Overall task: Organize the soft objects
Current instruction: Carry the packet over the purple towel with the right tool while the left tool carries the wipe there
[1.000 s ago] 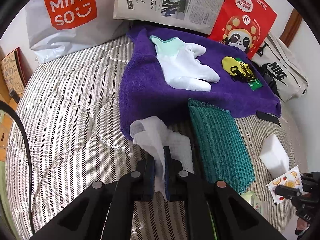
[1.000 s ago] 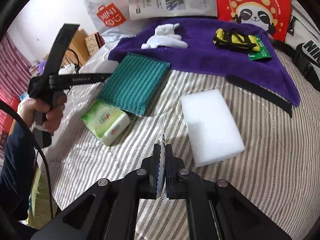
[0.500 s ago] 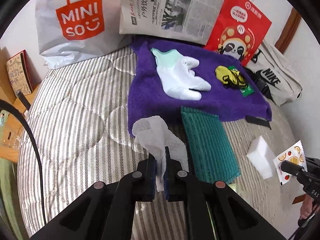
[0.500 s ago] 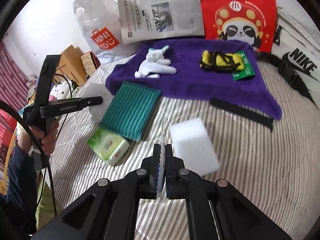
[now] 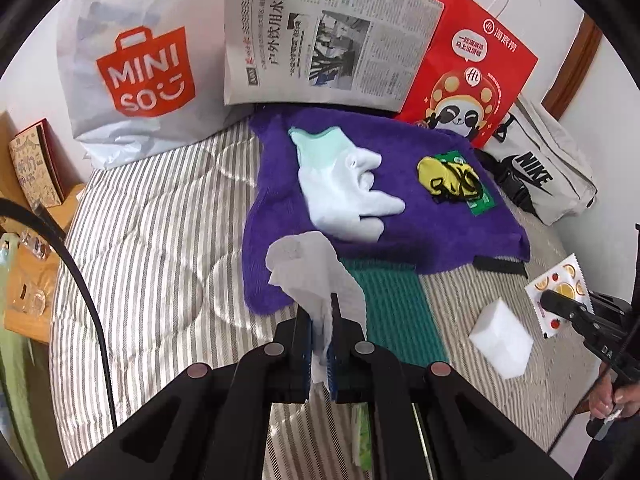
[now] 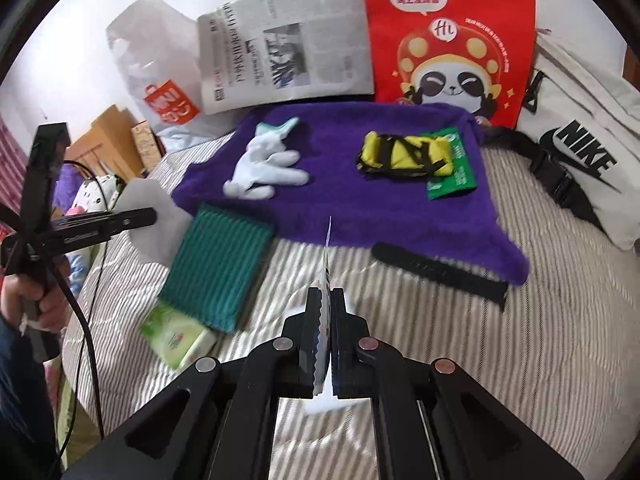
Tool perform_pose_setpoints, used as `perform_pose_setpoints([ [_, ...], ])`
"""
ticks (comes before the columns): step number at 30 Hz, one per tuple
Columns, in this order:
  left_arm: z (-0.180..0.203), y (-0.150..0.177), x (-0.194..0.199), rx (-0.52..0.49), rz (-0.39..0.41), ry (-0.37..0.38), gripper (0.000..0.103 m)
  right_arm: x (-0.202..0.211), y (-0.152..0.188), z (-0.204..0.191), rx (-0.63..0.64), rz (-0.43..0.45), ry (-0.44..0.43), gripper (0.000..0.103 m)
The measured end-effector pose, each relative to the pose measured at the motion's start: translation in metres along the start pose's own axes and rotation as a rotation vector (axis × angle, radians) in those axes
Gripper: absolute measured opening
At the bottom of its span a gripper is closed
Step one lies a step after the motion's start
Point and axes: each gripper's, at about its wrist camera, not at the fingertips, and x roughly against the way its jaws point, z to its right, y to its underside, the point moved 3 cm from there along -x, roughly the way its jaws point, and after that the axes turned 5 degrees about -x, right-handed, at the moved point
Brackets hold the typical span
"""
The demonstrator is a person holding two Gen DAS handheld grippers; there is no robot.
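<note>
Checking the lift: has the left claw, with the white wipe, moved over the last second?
Yes. The left claw, shut on the white wipe, has risen from the striped bed; the purple towel now looks smaller and farther below.

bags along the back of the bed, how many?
3: white Miniso bag at left, red panda bag right of the newspaper, Nike bag far right. More may be hidden behind.
</note>
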Motion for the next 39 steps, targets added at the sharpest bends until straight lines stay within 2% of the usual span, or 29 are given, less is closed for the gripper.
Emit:
perform_pose_setpoints([
  [10,0.007,-0.035,0.000,-0.020,0.010,0.013,0.006,-0.003,-0.041,0.028,-0.035,0.033,0.048,0.004],
  [16,0.011,-0.056,-0.006,-0.032,0.022,0.016,0.006,-0.006,-0.064,0.046,-0.088,0.061,0.050,0.004],
  [22,0.015,-0.073,-0.017,-0.041,0.024,0.031,0.006,-0.019,-0.086,0.056,-0.090,0.070,0.065,0.004],
  [27,0.014,-0.087,-0.026,-0.033,0.028,0.039,0.006,-0.045,-0.097,0.060,-0.068,0.030,0.069,0.004],
  [39,0.011,-0.114,-0.047,-0.029,0.022,0.070,0.006,-0.095,-0.095,0.082,-0.083,-0.070,0.093,0.004],
])
